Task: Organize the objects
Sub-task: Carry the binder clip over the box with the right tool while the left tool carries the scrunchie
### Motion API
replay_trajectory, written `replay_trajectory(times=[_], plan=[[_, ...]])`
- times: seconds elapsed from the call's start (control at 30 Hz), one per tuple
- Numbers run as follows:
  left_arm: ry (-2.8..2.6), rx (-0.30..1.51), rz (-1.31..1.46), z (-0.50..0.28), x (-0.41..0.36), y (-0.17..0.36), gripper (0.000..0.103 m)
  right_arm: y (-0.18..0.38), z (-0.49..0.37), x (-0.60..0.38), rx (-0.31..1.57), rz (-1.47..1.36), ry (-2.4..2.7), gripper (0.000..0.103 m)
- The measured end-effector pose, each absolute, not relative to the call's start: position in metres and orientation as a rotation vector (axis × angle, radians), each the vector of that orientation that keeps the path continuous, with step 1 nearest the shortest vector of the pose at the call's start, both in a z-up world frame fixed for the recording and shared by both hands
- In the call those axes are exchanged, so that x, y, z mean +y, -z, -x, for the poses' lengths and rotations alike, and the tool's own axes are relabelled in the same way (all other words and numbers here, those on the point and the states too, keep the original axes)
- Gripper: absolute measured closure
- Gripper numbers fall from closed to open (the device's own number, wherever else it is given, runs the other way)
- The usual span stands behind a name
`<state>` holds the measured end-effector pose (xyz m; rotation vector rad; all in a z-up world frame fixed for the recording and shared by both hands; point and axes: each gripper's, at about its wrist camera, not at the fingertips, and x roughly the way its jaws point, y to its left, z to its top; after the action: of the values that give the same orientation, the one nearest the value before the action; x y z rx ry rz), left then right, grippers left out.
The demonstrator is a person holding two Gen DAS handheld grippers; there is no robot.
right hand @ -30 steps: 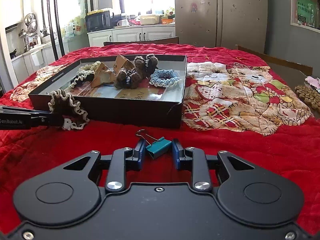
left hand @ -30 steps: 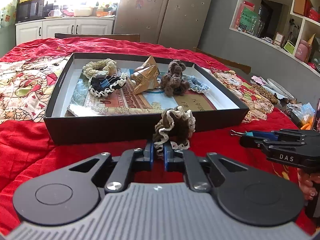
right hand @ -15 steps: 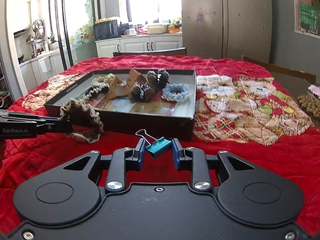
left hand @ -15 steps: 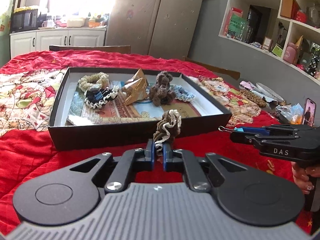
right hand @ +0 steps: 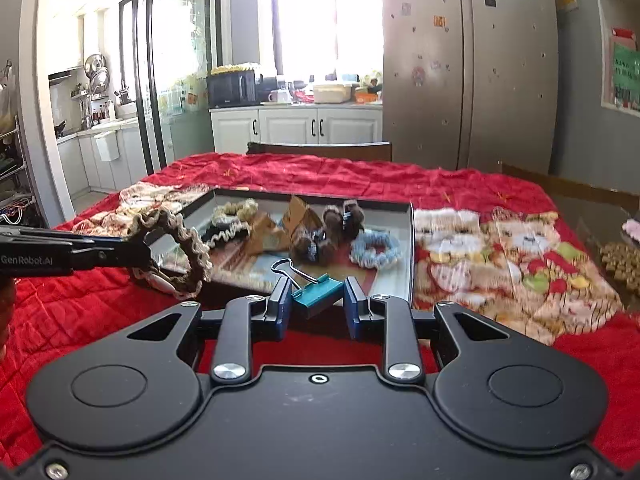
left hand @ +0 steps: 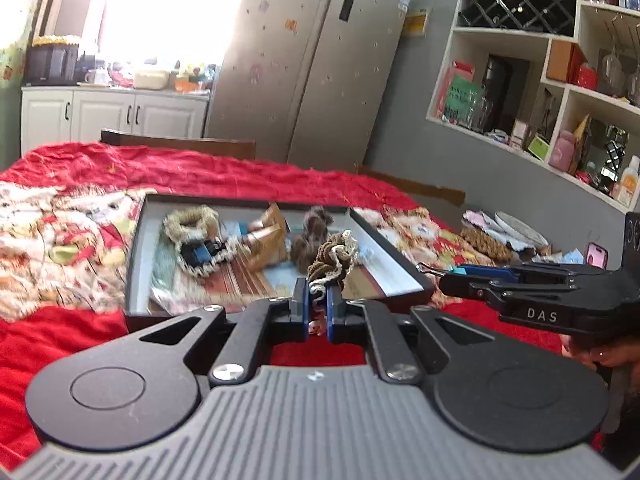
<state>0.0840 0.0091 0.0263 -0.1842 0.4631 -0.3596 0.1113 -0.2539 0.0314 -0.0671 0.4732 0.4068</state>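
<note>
While both my tongs hang above red quilted cloth [right hand: 100, 312] near black tray [right hand: 411, 248]: left gripper [left hand: 316, 304] pinches brown scrunchie [left hand: 332, 256]; right gripper [right hand: 316, 304] clamps teal binder clip [right hand: 318, 298]. Fridge [right hand: 468, 80], white cabinets [right hand: 296, 130] behind.

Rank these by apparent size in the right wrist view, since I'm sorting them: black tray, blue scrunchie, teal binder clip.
1. black tray
2. blue scrunchie and teal binder clip look alike; the clip is much nearer the camera, so unranked.
</note>
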Motion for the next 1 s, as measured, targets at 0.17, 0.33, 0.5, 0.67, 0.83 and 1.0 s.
replay_trajectory(times=[0.17, 0.33, 0.5, 0.67, 0.83, 1.0], plan=[[0.329, 0.447, 0.182, -0.098, 0.015, -0.033, 0.093, -0.039, -0.125, -0.245, 0.466, 0.064, -0.415, 0.077], [0.311, 0.457, 0.198, -0.116, 0.018, -0.033, 0.093, -0.038, -0.142, -0.235, 0.477, 0.066, -0.409, 0.077], [0.303, 0.479, 0.229, -0.133, 0.021, -0.029, 0.093, -0.030, -0.160, -0.224, 0.498, 0.066, -0.400, 0.077], [0.307, 0.496, 0.237, -0.145, 0.017, -0.023, 0.093, -0.018, -0.175, -0.213, 0.521, 0.077, -0.389, 0.077], [0.317, 0.534, 0.258, -0.159, 0.012, -0.012, 0.093, -0.008, -0.189, -0.206, 0.547, 0.088, -0.381, 0.077], [0.315, 0.556, 0.276, -0.170, 0.011, -0.004, 0.093, 0.001, -0.199, -0.200, 0.571, 0.101, -0.373, 0.077]])
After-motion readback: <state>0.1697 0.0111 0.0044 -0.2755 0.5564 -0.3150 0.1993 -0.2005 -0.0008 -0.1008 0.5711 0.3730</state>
